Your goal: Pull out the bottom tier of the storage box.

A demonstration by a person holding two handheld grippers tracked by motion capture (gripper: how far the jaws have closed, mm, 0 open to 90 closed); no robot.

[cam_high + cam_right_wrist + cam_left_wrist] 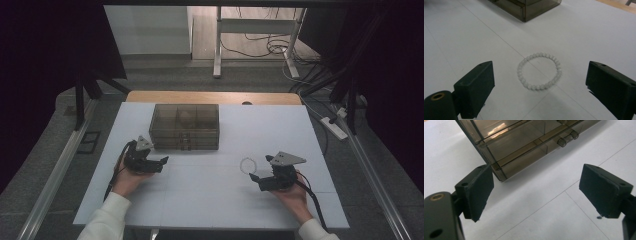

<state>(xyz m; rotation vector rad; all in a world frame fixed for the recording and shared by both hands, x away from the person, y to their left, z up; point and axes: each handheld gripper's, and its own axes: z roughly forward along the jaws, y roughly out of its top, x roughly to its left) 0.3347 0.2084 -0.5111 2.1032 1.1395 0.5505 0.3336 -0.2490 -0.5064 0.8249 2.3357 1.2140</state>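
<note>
No brand, label or writing can be read on anything here. A small ring-shaped bracelet of pale white beads (539, 72) lies flat on the white table (210, 200), well in front of the smoky translucent plastic drawer box (185, 126) and off to its right. As a closed loop, the bracelet has no clear long axis and points no particular way. The right gripper (539, 87) sits just short of the bracelet, jaws spread wide to either side of it and holding nothing. The left gripper (536, 195) is just beside the box's front left corner, jaws likewise wide apart and empty.
</note>
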